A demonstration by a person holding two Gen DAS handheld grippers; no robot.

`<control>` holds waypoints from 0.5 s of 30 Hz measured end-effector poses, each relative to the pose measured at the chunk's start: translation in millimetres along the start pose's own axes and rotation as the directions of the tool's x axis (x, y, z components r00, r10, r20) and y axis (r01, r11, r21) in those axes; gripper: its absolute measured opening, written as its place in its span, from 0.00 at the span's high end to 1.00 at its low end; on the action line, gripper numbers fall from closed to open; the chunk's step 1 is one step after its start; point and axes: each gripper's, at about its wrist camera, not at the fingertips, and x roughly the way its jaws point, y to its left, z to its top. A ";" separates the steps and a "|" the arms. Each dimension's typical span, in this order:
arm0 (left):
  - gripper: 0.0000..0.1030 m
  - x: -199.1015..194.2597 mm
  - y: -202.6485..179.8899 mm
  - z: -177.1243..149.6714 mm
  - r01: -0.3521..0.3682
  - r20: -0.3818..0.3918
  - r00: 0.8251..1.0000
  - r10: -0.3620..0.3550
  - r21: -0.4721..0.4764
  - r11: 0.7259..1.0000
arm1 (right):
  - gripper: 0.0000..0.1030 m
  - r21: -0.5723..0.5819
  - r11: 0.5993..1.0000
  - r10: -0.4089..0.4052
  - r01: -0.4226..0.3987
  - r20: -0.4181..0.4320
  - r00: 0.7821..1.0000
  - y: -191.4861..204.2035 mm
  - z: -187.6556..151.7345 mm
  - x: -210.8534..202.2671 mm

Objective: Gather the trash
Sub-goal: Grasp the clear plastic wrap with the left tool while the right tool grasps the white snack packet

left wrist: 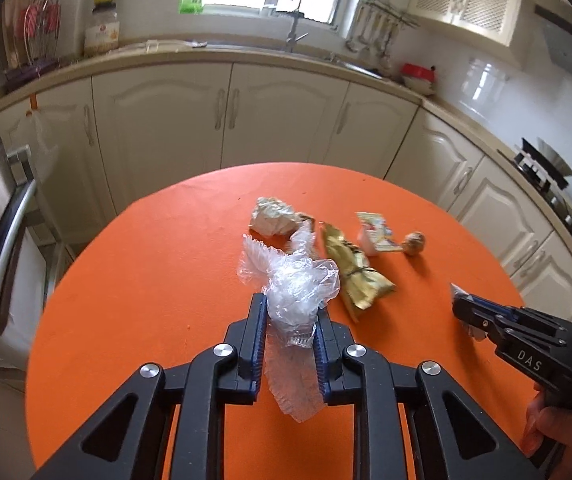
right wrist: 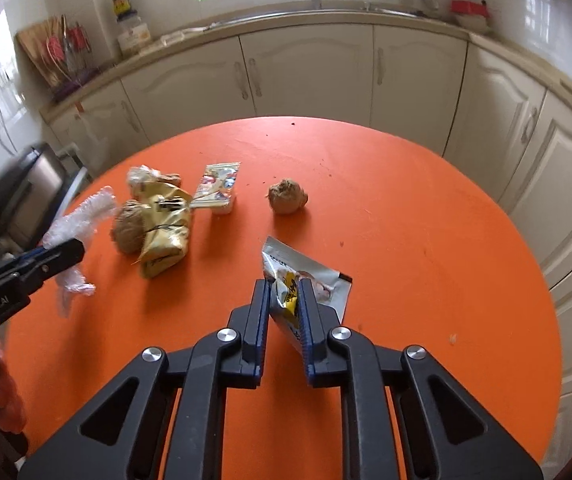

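Observation:
My left gripper (left wrist: 290, 309) is shut on a crumpled clear plastic bag (left wrist: 299, 286) and holds it over the orange round table (left wrist: 146, 280); it also shows at the left of the right wrist view (right wrist: 70, 249). My right gripper (right wrist: 284, 289) is shut on a silver snack wrapper (right wrist: 307, 280); it shows at the right of the left wrist view (left wrist: 459, 309). On the table lie a gold wrapper (left wrist: 355, 276), a crumpled paper wad (left wrist: 272, 218), a small yogurt cup (left wrist: 375, 236) and a brown paper ball (right wrist: 287, 197).
Cream kitchen cabinets (left wrist: 226, 112) curve behind the table under a counter with a sink and tap (left wrist: 295, 28). A steel bin (right wrist: 26, 196) stands off the table's left edge. A stove (left wrist: 541, 168) sits at the far right.

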 end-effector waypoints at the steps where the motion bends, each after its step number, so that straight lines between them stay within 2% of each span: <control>1: 0.83 -3.1 -3.7 -1.1 0.000 0.006 1.000 0.000 0.009 1.000 | 0.87 0.005 1.000 -0.006 0.006 0.004 1.000 -1.8 -3.8 -5.7; 8: 0.83 1.9 -33.1 1.0 0.045 0.010 0.999 -0.046 0.061 0.997 | 0.87 0.035 0.999 -0.009 0.008 0.017 1.000 -11.1 -26.7 -35.6; 15: 0.83 -14.1 -71.4 -7.8 0.121 0.039 0.991 -0.127 0.142 0.982 | 0.87 0.060 0.998 -0.025 0.020 0.088 0.996 -25.5 -43.0 -88.9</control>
